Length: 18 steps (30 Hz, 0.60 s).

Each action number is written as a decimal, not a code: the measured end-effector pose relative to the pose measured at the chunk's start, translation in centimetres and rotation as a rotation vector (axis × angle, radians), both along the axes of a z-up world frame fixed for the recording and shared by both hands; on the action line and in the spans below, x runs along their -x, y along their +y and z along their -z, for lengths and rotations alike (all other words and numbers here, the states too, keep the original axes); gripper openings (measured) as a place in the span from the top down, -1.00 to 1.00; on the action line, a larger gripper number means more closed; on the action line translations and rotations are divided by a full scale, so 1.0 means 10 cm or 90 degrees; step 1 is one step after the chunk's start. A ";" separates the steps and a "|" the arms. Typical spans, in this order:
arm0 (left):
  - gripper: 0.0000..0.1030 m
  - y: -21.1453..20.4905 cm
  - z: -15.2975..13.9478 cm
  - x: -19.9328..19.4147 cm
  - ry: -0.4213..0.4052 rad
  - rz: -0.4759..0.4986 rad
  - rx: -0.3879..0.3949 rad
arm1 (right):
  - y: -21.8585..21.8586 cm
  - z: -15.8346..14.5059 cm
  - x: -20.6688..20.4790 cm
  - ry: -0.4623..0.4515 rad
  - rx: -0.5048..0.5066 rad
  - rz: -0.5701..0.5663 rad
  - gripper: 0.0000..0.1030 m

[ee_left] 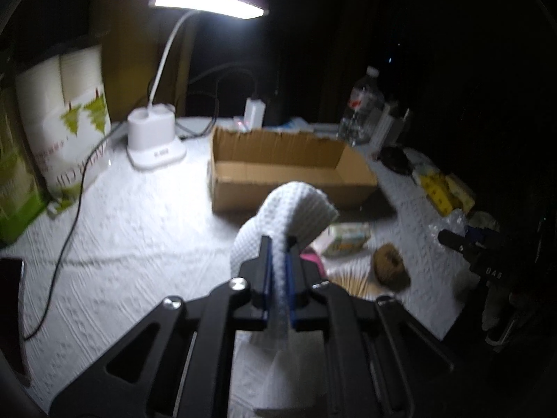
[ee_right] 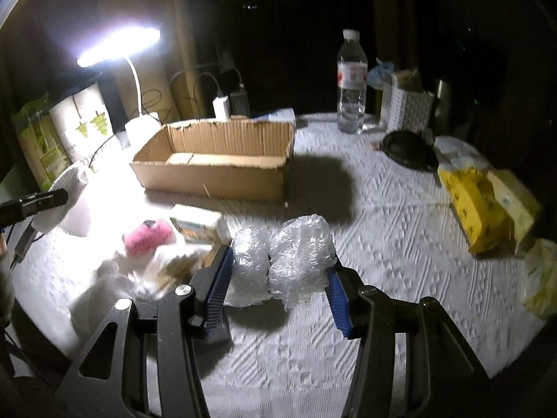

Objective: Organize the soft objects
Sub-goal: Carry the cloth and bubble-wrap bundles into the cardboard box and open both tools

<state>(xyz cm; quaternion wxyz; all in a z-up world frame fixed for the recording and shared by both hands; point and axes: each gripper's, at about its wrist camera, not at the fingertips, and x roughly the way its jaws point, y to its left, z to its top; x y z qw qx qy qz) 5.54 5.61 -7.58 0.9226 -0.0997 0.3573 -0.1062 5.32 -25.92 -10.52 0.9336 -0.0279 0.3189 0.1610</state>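
My left gripper (ee_left: 277, 244) is shut on a white foam sheet (ee_left: 292, 209) that curls up above the jaws, held above the table in front of an open cardboard box (ee_left: 289, 170). It also shows at the left edge of the right wrist view (ee_right: 69, 195). My right gripper (ee_right: 278, 264) is closed against a bundle of clear bubble wrap (ee_right: 282, 257), held between its blue pads (ee_right: 219, 278), near the table. The box (ee_right: 216, 163) lies beyond it. A pink fluffy item (ee_right: 146, 237) and a small tissue pack (ee_right: 198, 226) lie to its left.
A lit white desk lamp (ee_left: 153, 139) stands left of the box, with a cable (ee_left: 69, 226) across the white cloth. A water bottle (ee_right: 351, 83), a black lid (ee_right: 407, 146), yellow packs (ee_right: 477, 202) and a twine ball (ee_left: 390, 264) lie to the right. Paper packs (ee_left: 62, 122) stand at far left.
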 end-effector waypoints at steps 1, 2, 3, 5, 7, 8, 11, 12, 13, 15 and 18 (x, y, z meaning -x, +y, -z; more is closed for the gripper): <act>0.86 0.00 -0.05 -0.03 -0.008 -0.001 0.000 | 0.00 -0.04 -0.03 -0.005 -0.001 -0.001 -0.04; 0.86 0.00 -0.08 -0.06 -0.013 -0.002 -0.001 | 0.00 -0.06 -0.05 -0.009 -0.002 -0.003 -0.04; 0.86 0.01 -0.12 -0.08 -0.018 -0.002 -0.001 | 0.01 -0.09 -0.08 -0.013 -0.003 -0.005 -0.04; 0.86 0.01 -0.20 -0.15 -0.030 -0.002 -0.002 | 0.03 -0.14 -0.14 -0.021 -0.004 -0.009 -0.04; 0.86 0.00 -0.26 -0.23 -0.040 0.001 -0.004 | 0.06 -0.19 -0.21 -0.029 -0.005 -0.014 -0.04; 0.86 -0.01 -0.29 -0.26 -0.044 0.002 -0.005 | 0.07 -0.22 -0.25 -0.032 -0.006 -0.016 -0.04; 0.86 -0.06 -0.36 -0.39 -0.054 0.010 -0.006 | 0.12 -0.27 -0.35 -0.041 -0.007 -0.024 -0.04; 0.86 -0.08 -0.37 -0.44 -0.056 0.014 -0.007 | 0.14 -0.29 -0.39 -0.043 -0.007 -0.028 -0.04; 0.86 -0.11 -0.38 -0.48 -0.058 0.017 -0.007 | 0.16 -0.30 -0.42 -0.046 -0.007 -0.031 -0.04; 0.86 -0.15 -0.39 -0.58 -0.059 0.022 -0.007 | 0.20 -0.33 -0.49 -0.051 -0.008 -0.039 -0.04; 0.86 -0.21 -0.39 -0.70 -0.057 0.031 -0.006 | 0.26 -0.36 -0.62 -0.057 -0.006 -0.048 -0.04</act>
